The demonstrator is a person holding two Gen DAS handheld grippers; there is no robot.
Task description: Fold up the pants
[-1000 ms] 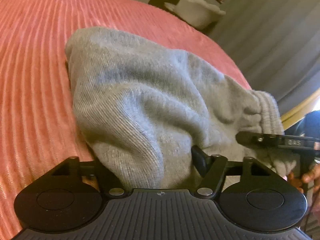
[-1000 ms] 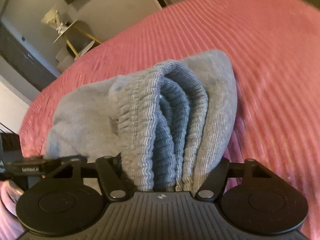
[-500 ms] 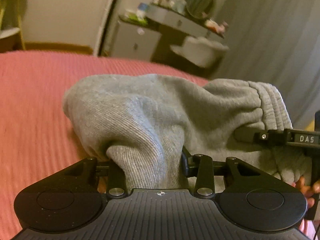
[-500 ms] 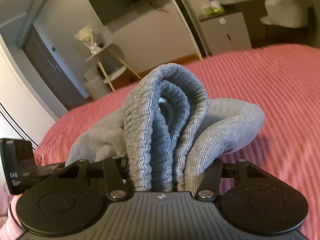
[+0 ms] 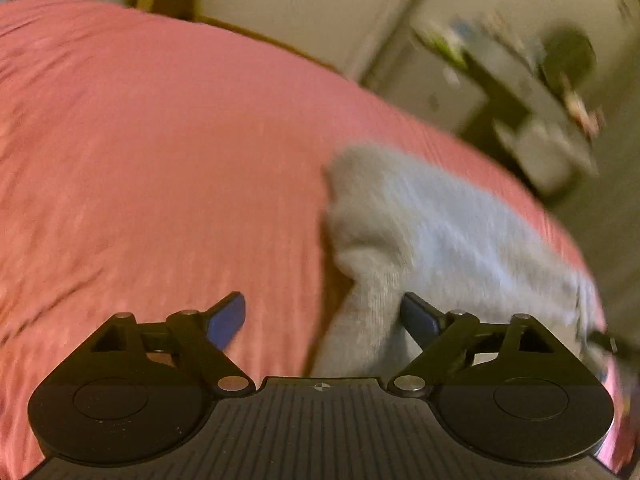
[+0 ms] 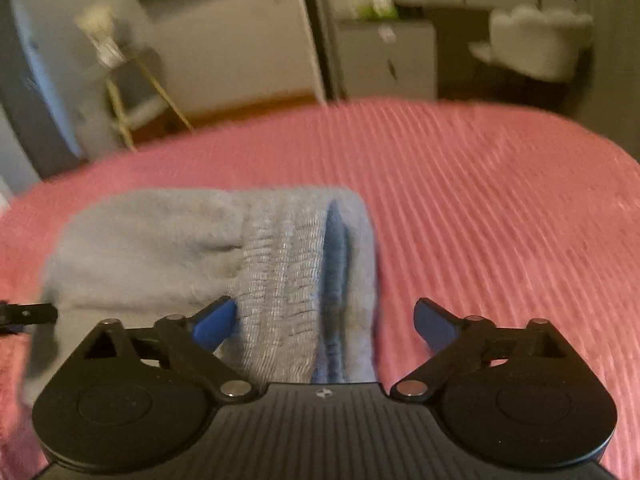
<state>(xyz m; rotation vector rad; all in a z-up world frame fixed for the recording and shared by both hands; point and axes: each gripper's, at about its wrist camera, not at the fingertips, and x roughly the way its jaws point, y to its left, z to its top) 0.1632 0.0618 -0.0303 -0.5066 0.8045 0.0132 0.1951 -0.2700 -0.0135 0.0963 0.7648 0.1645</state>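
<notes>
Judging by the folded grey pants (image 6: 224, 264) lying bundled on the pink bed (image 6: 480, 208), you are at the release step, both left gripper (image 5: 322, 316) and right gripper (image 6: 324, 320) jaws spread wide, gripping nothing, so next draw back cleanly without snagging the waistband

Grey knit pants (image 6: 168, 248): soft matt cloth, finely ribbed, with a coarser gathered rib along the elastic waistband (image 6: 288, 280). Pink bedspread (image 6: 480, 208): matt cloth, corded in raised parallel ridges. Left gripper (image 5: 322, 316) and right gripper (image 6: 324, 320): black matt plastic, grooved on the body, smooth on the round discs, with shiny metal pivot pins and smooth blue pads (image 6: 212, 324). Gold-toned metal-looking legs on the side table (image 6: 132, 92). Pale fluffy chair (image 6: 536, 40), blurred.
</notes>
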